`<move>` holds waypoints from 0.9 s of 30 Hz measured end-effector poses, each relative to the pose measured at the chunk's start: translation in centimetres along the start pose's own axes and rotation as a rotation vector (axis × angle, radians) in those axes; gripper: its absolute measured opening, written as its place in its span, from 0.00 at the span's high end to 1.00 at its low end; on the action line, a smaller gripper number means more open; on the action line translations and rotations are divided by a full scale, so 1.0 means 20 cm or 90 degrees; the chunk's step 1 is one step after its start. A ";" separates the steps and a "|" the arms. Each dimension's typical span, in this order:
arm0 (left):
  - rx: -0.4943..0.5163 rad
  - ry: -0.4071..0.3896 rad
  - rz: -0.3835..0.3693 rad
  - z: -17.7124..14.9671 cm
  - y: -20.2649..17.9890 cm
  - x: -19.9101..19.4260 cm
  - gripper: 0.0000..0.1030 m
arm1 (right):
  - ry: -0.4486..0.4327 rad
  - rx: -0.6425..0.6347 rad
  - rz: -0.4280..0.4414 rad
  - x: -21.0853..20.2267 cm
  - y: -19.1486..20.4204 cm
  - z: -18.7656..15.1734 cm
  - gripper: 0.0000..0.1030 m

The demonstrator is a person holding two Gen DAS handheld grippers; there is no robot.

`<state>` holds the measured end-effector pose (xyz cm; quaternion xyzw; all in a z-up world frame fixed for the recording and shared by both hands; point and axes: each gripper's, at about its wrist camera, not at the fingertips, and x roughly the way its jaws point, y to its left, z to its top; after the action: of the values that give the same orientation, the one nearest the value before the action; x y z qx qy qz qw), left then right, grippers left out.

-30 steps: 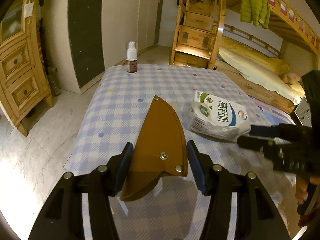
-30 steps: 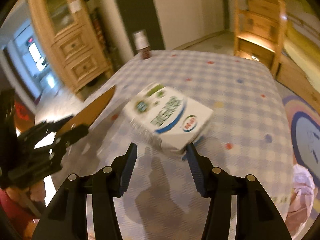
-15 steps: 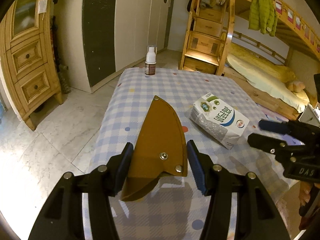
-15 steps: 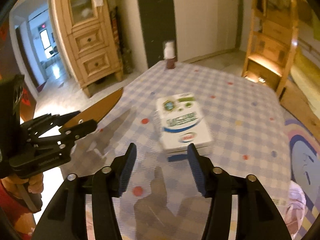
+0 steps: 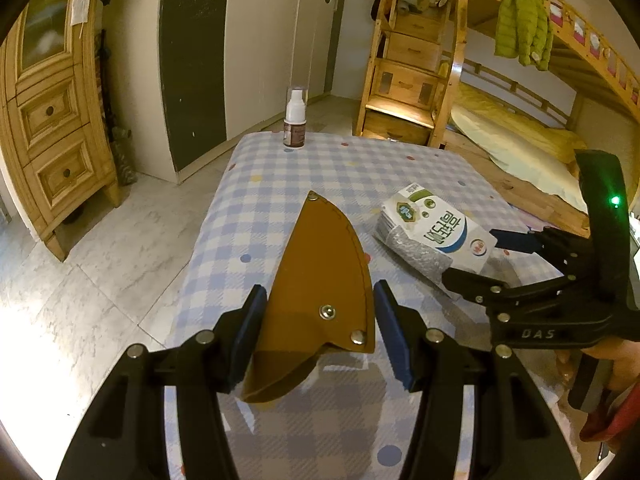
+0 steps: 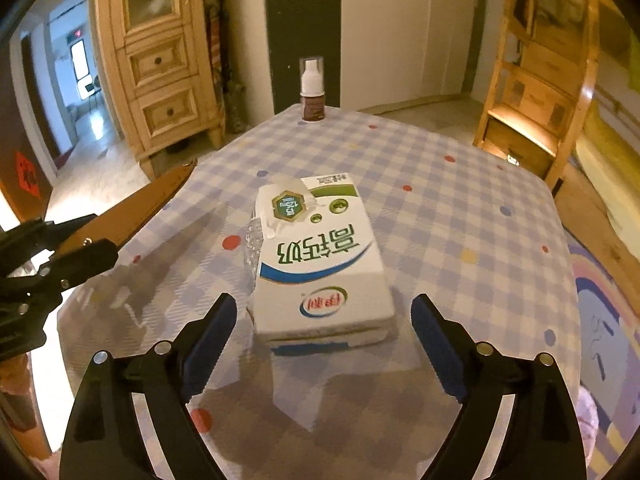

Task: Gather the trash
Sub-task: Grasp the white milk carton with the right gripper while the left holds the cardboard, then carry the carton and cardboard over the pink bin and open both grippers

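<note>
The surface (image 6: 460,200) is covered in a blue-and-white checked cloth scattered with coloured dots. A white milk carton with green and blue print (image 6: 320,264) lies flat near its middle. Well beyond the carton, at the far edge, a small brown bottle with a white pump top (image 6: 312,94) stands upright.

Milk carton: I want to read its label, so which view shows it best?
The right wrist view: the carton lies centred before the open right claw, top face fully visible. The left wrist view shows it off to the side, smaller and oblique.
</note>
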<state>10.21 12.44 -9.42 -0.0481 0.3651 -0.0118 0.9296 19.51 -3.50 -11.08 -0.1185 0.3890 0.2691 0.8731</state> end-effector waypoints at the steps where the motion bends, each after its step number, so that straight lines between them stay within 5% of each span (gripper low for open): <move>1: -0.001 0.001 0.000 0.00 0.00 0.00 0.48 | 0.001 -0.004 -0.003 0.01 0.00 0.00 0.15; 3: -0.001 0.003 0.000 0.00 0.00 0.01 0.48 | 0.002 -0.006 -0.005 0.01 0.01 -0.01 0.28; 13: 0.047 -0.014 -0.047 0.03 -0.21 -0.06 0.48 | -0.054 0.065 -0.035 -0.30 -0.09 -0.11 0.30; 20: 0.130 -0.044 -0.140 0.08 -0.66 -0.13 0.48 | -0.081 0.181 -0.087 -0.63 -0.31 -0.30 0.30; 27: 0.208 -0.051 -0.216 0.01 -1.11 -0.16 0.48 | -0.115 0.281 -0.199 -0.98 -0.53 -0.58 0.30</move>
<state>8.30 -9.53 -4.89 0.0419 0.3079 -0.2246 0.9236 7.60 -24.41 -4.31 0.0406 0.3359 0.0497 0.9397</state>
